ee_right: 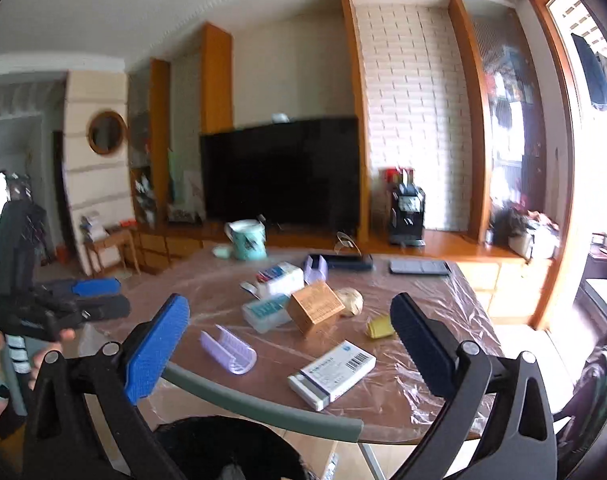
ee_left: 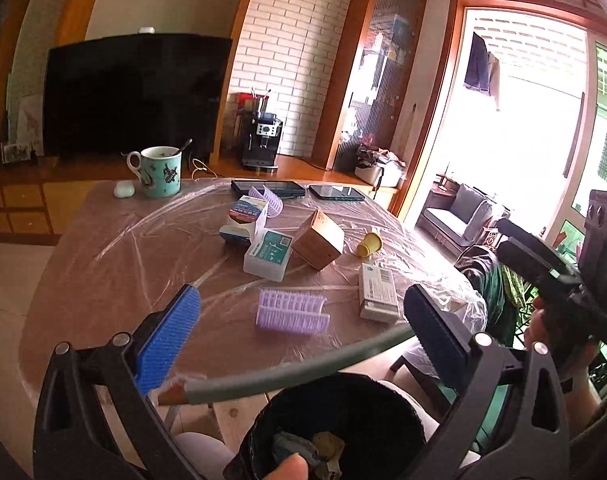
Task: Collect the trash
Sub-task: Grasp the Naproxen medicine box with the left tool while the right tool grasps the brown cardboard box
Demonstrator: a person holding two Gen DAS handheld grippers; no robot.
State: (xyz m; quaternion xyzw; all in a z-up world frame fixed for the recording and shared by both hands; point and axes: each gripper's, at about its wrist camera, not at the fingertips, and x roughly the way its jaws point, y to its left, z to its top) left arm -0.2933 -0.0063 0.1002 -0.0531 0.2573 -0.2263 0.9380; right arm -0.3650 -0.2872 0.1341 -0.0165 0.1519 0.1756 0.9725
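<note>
right now both my grippers are wide open and hold nothing. my left gripper [ee_left: 303, 320] hangs over the near edge of the table [ee_left: 115, 264], and my right gripper [ee_right: 291, 336] hangs just beside it over the same edge. the black trash bin [ee_left: 343, 412] sits low below the table edge, between my grippers, with some crumpled bits inside it. the trash is on the plastic-covered table: a purple ridged tray [ee_left: 292, 312] is nearest to me, a white box with a barcode [ee_right: 331, 372] lies to the right of it, and a brown box [ee_left: 318, 239], a small yellow cup [ee_left: 369, 244] on its side and more white boxes [ee_left: 268, 255] lie farther back. a blue-green mug [ee_left: 160, 172] stands at the far left corner, well apart from my grippers.
</note>
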